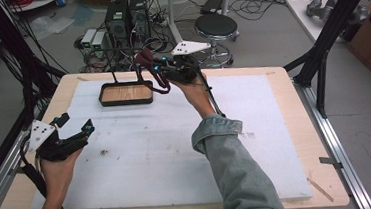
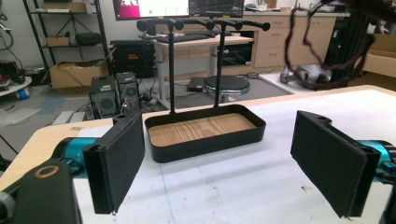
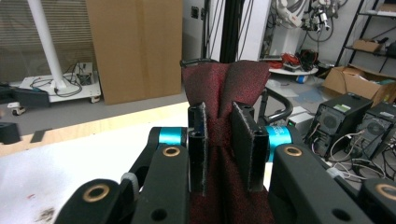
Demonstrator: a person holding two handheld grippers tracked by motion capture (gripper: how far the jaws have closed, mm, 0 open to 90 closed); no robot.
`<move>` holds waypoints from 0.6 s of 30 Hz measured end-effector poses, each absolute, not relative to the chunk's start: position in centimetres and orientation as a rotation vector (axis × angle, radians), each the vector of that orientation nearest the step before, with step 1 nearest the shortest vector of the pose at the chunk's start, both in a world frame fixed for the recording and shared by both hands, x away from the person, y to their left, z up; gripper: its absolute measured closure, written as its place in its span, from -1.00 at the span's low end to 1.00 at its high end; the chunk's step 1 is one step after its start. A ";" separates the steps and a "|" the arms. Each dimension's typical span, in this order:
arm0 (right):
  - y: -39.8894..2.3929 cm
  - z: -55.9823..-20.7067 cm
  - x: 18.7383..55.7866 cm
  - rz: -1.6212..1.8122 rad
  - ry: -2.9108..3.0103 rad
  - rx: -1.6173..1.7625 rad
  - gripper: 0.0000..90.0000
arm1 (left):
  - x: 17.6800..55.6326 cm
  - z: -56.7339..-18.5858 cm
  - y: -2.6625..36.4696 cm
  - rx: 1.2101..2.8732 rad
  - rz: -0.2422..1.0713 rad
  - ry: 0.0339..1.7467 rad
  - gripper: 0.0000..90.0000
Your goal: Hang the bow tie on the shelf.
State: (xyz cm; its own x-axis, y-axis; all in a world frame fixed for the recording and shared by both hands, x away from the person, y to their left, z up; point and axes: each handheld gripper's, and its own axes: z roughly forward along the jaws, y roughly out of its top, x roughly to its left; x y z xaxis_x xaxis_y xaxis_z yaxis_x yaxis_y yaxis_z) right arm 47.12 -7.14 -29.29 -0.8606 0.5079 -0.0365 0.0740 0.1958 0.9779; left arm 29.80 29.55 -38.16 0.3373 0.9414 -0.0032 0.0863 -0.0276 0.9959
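Right gripper [image 3: 219, 144]: jaws pressed in on a dark red fabric piece [image 3: 226, 88], pinching it at a gathered waist; cloth bunches above the pads and fans out again below them. In the high view the same gripper [image 1: 163, 68] sits raised at the far side of the table, just right of the tray, with the fabric [image 1: 152, 73] draping down from it in a loop toward the tray's right end (whether the loop touches the tray rim cannot be told).

Left gripper [image 2: 217, 158]: jaws spread wide, nothing between the pads. High view puts it [image 1: 77, 124] at the near-left of the board, low over the surface and well apart from the tray.

Tray [image 2: 205, 140]: black, shallow, oblong, wood-grain floor. Stands on the white foam board [image 1: 177, 150] near its far edge, left of centre. A black stand [image 2: 205, 23] rises from it, two uprights carrying a horizontal bar with knobbed ends. The left gripper view looks straight at it between the open pads.

Board lies on a light wooden table [image 1: 293, 96]. Small dark specks on the board near the left hand [image 1: 58, 167]. Right hand [image 1: 195, 91] comes out of a denim sleeve [image 1: 232, 156].

Background floor: round black stool [image 1: 216, 26], two PC towers [image 1: 126, 16].
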 end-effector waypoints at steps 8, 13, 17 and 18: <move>-5.6 -29.8 49.0 1.717 2.114 0.564 0.70 | 29.7 -38.0 29.9 1.415 0.916 1.008 -0.60; -5.4 -30.3 50.0 1.735 2.102 0.598 0.70 | 29.7 -38.1 29.8 1.418 0.914 1.005 -0.60; -4.9 -30.4 50.5 1.756 2.108 0.610 0.70 | 29.7 -38.1 29.7 1.417 0.914 1.005 -0.60; -4.7 -30.3 50.5 1.757 2.100 0.599 0.70 | 29.7 -38.1 29.7 1.415 0.913 1.006 -0.60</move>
